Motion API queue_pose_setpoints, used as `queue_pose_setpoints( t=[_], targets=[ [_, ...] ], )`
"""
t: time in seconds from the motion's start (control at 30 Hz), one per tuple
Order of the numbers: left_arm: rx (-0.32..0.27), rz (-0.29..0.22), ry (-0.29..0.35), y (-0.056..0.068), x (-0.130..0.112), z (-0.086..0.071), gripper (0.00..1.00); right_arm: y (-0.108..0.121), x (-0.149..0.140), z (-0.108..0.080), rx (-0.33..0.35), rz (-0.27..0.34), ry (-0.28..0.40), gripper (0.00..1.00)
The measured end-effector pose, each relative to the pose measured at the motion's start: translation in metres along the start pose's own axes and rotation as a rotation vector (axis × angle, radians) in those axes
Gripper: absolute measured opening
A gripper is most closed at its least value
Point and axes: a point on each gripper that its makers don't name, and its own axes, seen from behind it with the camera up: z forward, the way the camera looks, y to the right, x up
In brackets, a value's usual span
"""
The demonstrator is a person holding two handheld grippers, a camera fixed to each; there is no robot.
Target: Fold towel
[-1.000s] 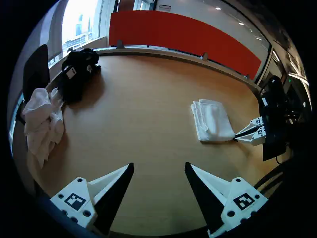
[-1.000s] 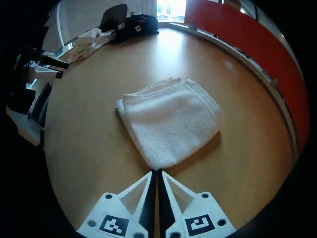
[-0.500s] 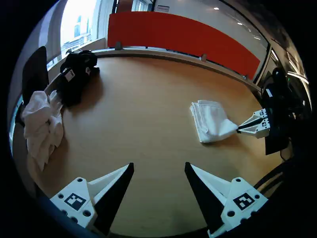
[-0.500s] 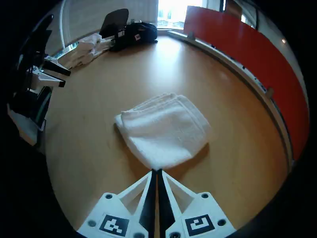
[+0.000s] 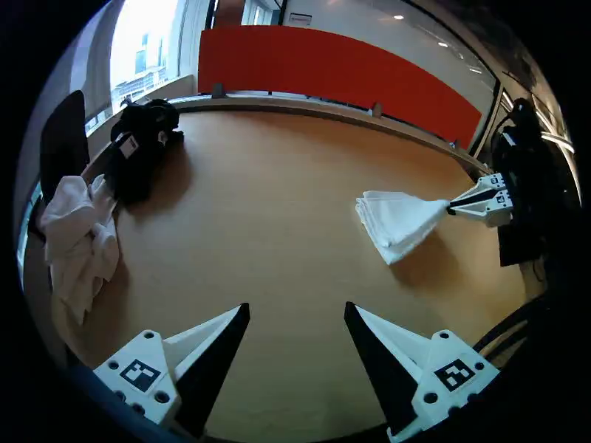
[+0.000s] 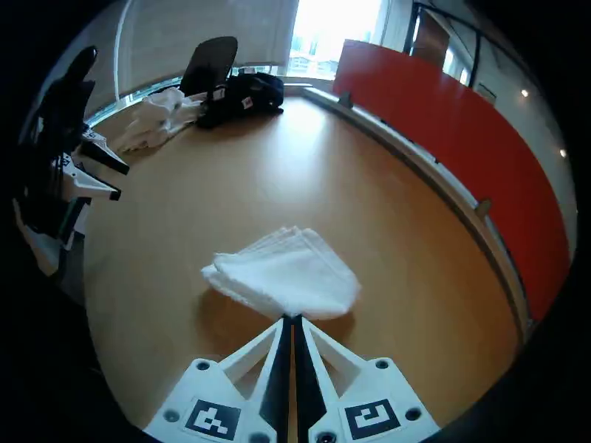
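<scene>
- At the far left of the left gripper view, a crumpled heap of white cloths lies at the edge of the round light-wood surface. A black fabric bag sits just beyond it. Both are well apart from your work.
- Your left tongs stand wide open over bare wood, holding nothing.
- Right of centre, the folded white terry towel hangs by one corner, mostly raised above its shadow. I cannot tell whether its lowest corner touches the wood.
- Your right tongs are closed on that corner, with both fingers pinching the layers together.
- The folding itself looks done, and you seem to be carrying the bundle.
- Next, hold the pinch firm so the layers do not splay. Lower the towel flat, hanging corner first, and only then let go.
</scene>
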Motion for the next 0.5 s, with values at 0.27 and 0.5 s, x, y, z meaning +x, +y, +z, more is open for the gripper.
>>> queue_pose_setpoints(
  t=[0.27, 0.5],
  targets=[
    [0.010, 0.027, 0.016, -0.004, 0.009, 0.001, 0.95, 0.014, 0.032, -0.022, -0.028, 0.008, 0.062, 0.02],
    [0.021, 0.035, 0.029, -0.006, 0.012, 0.002, 0.95, 0.024, 0.043, -0.042, -0.045, 0.008, 0.086, 0.02]
  ],
)
